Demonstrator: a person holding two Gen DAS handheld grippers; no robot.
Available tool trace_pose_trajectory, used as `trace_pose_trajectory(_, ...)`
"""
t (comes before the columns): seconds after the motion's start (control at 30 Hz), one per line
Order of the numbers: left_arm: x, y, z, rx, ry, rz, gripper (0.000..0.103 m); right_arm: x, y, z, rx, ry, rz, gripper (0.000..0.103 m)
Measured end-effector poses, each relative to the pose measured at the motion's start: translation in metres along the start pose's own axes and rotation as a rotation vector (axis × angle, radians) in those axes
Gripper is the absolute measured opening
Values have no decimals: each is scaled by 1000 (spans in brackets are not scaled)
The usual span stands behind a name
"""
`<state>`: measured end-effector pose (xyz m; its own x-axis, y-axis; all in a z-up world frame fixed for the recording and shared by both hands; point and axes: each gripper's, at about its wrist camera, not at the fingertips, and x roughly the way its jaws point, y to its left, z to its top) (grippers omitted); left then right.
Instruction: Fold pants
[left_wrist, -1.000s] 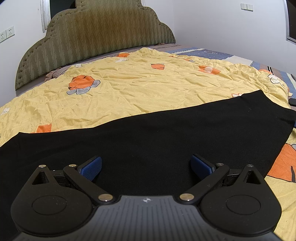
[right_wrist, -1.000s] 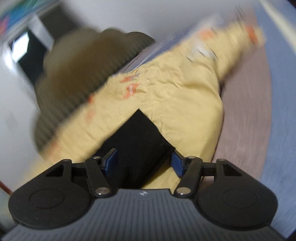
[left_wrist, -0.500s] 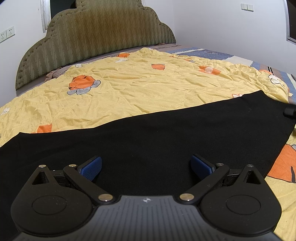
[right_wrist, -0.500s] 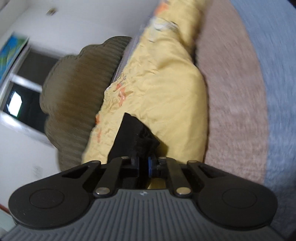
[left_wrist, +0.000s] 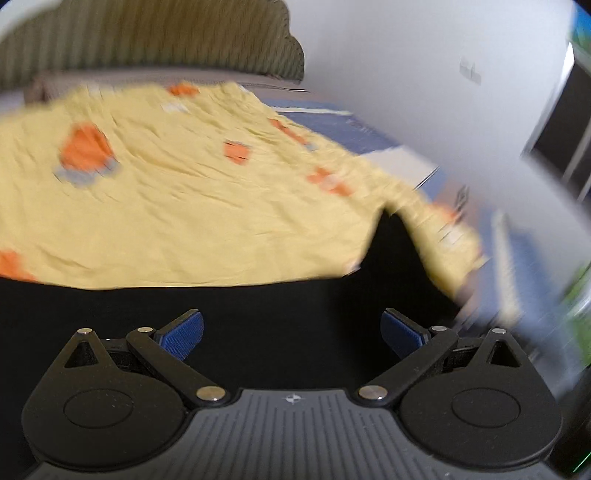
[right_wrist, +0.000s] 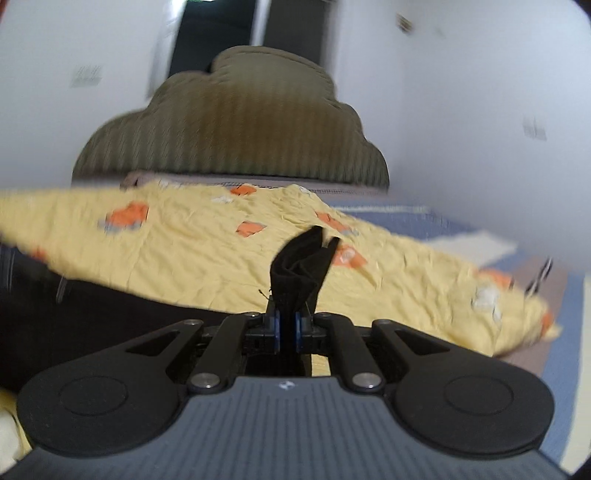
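Now the right gripper (right_wrist: 286, 328) is clamped on a bunched end of the pants (right_wrist: 299, 266), above the quilt (right_wrist: 192, 258). Left gripper (left_wrist: 291, 330) gapes over the black cloth, gripping nothing.

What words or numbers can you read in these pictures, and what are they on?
No words or numbers can be read.
Left gripper: a small star-like mark on its body, no letters.
Right gripper: the same kind of mark, no letters.
Quilt: orange pictures only, blurred, no writing to make out.
Wall plates: too blurred to read.
Pants: plain black, no label showing.
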<state>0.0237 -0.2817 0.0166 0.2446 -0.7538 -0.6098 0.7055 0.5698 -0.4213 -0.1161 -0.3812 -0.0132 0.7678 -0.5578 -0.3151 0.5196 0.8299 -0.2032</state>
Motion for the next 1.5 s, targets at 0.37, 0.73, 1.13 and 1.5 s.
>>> trace_pose_trajectory(0.37,78,-3,18,-269,224,-200,102,-25,55,-5,-288,-58,-9,8)
trace_pose_trajectory(0.73,62,45,4,-348,192,-183,15,-39,101,-10,-487,-111,32,8)
trace_pose_trajectory(1.13,-3,93,8,-185,64,37,14,-48,159,-7,-561,-145,200,8)
trace_pose_trajectory(1.5,-24,135,-7,-205,14,83,10,-42,200,-7,-599,-137,300,8)
